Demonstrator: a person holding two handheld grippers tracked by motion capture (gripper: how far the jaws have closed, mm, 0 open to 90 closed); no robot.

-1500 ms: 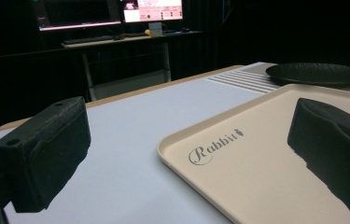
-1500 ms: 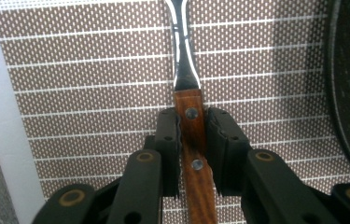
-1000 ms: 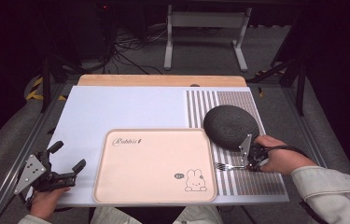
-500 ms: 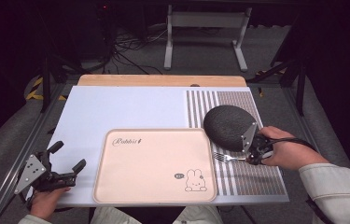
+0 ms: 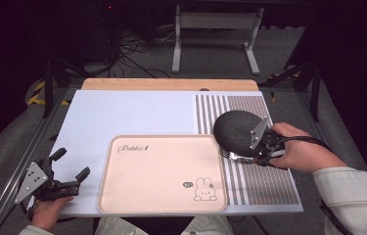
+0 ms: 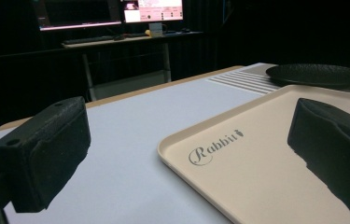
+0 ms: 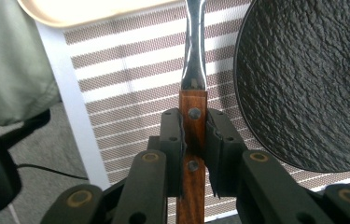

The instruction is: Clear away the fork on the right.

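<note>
A fork (image 7: 193,56) with a wooden handle and a steel neck lies between my right gripper's jaws. In the right gripper view, my right gripper (image 7: 193,123) is shut on that handle. In the high view the right gripper (image 5: 252,156) is over the striped mat (image 5: 264,186), right beside the black textured plate (image 5: 237,129), and the fork's tines (image 5: 234,156) point toward the beige rabbit tray (image 5: 161,176). My left gripper (image 5: 72,163) rests open at the table's front left, holding nothing. Its jaws frame the tray's near corner (image 6: 219,158).
A white mat (image 5: 132,115) covers most of the table, with a wooden edge (image 5: 171,84) at the back. The plate (image 7: 312,79) lies just right of the fork. Metal frame legs and cables stand on the floor beyond the table.
My right gripper, still holding the fork, has moved away from the person and now sits against the plate's near edge. The left gripper has not moved.
</note>
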